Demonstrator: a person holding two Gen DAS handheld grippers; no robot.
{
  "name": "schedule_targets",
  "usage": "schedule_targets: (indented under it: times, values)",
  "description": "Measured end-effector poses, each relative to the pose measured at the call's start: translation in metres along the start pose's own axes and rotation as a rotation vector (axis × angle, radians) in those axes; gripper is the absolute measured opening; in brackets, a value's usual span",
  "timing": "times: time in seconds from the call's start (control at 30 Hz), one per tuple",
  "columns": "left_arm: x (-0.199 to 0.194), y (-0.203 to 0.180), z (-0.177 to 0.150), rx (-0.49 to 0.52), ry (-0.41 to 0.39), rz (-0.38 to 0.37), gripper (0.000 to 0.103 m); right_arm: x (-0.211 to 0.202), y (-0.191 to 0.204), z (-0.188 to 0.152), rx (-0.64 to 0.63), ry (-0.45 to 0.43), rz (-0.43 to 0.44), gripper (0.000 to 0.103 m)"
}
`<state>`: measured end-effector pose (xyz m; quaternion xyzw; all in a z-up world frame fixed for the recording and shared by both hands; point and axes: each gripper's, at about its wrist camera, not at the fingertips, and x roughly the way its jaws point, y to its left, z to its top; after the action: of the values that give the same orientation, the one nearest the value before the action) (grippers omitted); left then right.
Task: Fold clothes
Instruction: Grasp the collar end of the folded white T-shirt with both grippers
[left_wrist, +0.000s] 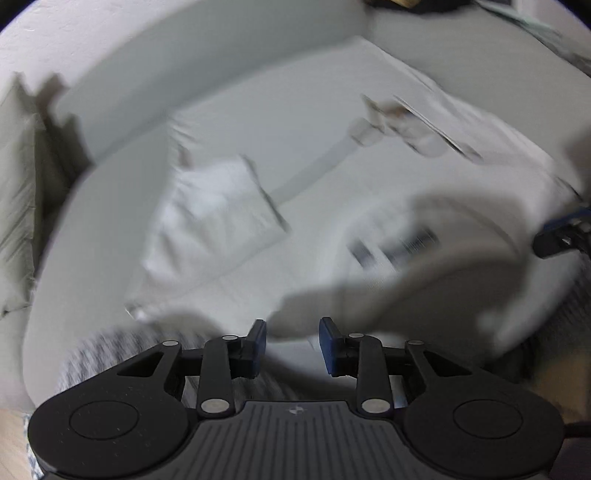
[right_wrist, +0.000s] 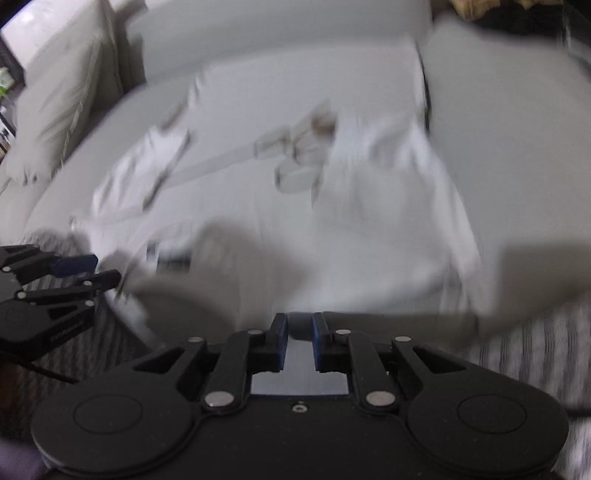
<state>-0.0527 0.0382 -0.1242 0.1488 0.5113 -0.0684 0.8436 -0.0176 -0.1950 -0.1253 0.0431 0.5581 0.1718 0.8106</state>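
Note:
A white garment (right_wrist: 369, 221) lies spread on a grey cushioned seat (right_wrist: 517, 129), and both views are blurred. Its near edge is lifted into a shaded fold (left_wrist: 369, 280) with a dark-printed label (left_wrist: 395, 247) showing. At the bottom of the left wrist view, my left gripper (left_wrist: 293, 341) has its blue pads set apart with white cloth between them. It also shows at the left edge of the right wrist view as the left gripper (right_wrist: 99, 271), at the fold's end. My right gripper (right_wrist: 300, 332) is nearly closed on the grey-shaded cloth edge, and shows again as the right gripper (left_wrist: 561, 232).
A beige pillow (right_wrist: 62, 92) leans at the seat's left end. Under the near edge lies a striped rug (right_wrist: 535, 350). On the garment's middle sits a blurred pale shape (right_wrist: 295, 155). Dark things (right_wrist: 517, 18) lie at the far right corner.

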Motion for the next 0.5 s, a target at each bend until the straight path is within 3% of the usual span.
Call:
schedule_targets:
  times: [0.07, 0.17, 0.33, 0.5]
  values:
    - [-0.008, 0.004, -0.003, -0.018, -0.019, -0.024, 0.036, -0.009, -0.006, -0.004, 0.051, 0.007, 0.028, 0.014]
    - [-0.032, 0.022, 0.01, -0.075, -0.123, 0.022, 0.035, -0.039, -0.009, 0.003, 0.089, -0.111, 0.057, 0.027]
    - [-0.082, 0.065, 0.044, -0.186, -0.31, 0.076, 0.036, -0.094, -0.004, 0.04, 0.137, -0.322, 0.146, 0.04]
    - [-0.105, 0.104, 0.081, -0.258, -0.398, 0.106, 0.038, -0.131, 0.002, 0.077, 0.153, -0.465, 0.18, 0.059]
